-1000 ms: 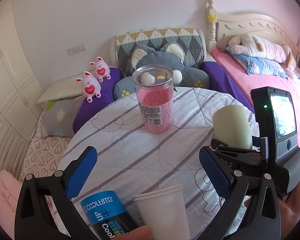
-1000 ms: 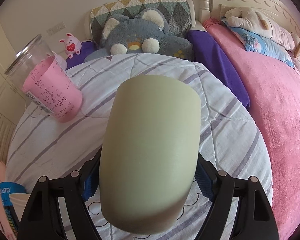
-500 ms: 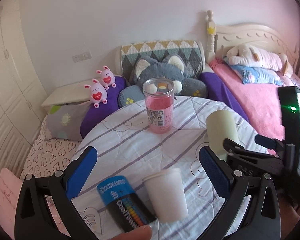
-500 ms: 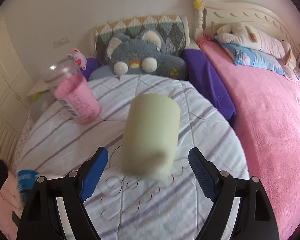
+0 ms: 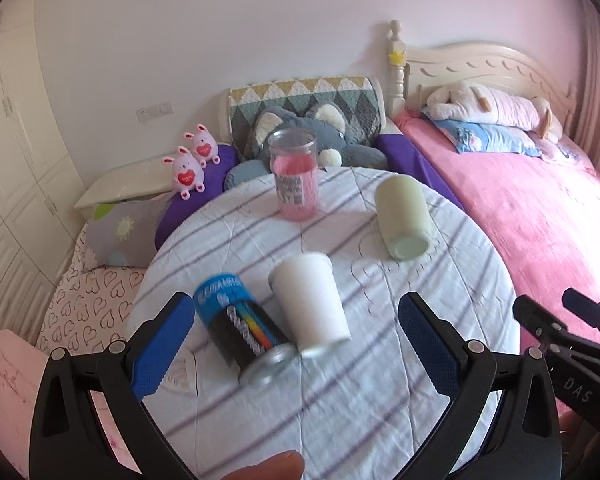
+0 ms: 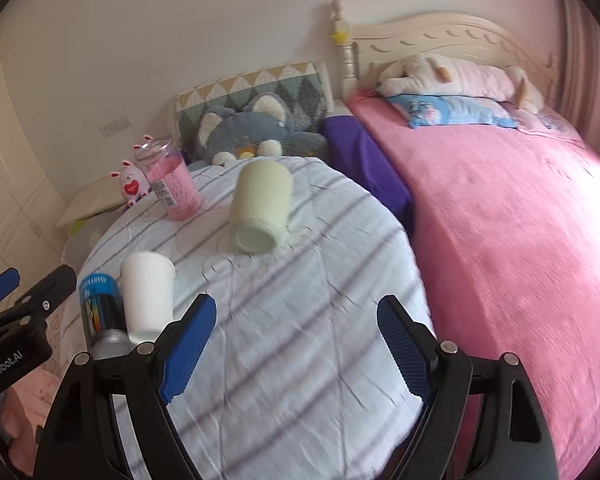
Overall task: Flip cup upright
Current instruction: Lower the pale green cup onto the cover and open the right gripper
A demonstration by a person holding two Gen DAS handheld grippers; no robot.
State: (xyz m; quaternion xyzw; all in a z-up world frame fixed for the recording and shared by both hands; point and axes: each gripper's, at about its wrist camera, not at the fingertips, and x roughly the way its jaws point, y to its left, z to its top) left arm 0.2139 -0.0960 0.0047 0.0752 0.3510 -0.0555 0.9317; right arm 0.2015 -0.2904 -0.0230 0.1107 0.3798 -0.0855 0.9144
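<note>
A pale green cup stands on the round table toward the far right; it also shows in the right wrist view. A white paper cup stands near the table's front left, also seen in the right wrist view. My left gripper is open and empty, back from the white cup. My right gripper is open and empty, well back from the green cup.
A blue and black can stands beside the white cup. A clear jar with pink contents stands at the table's far side. The table's striped white cloth covers it. A pink bed lies right; plush toys behind.
My right gripper has opened, let go of the green cup and pulled back from it. My left gripper has also drawn back from the table.
</note>
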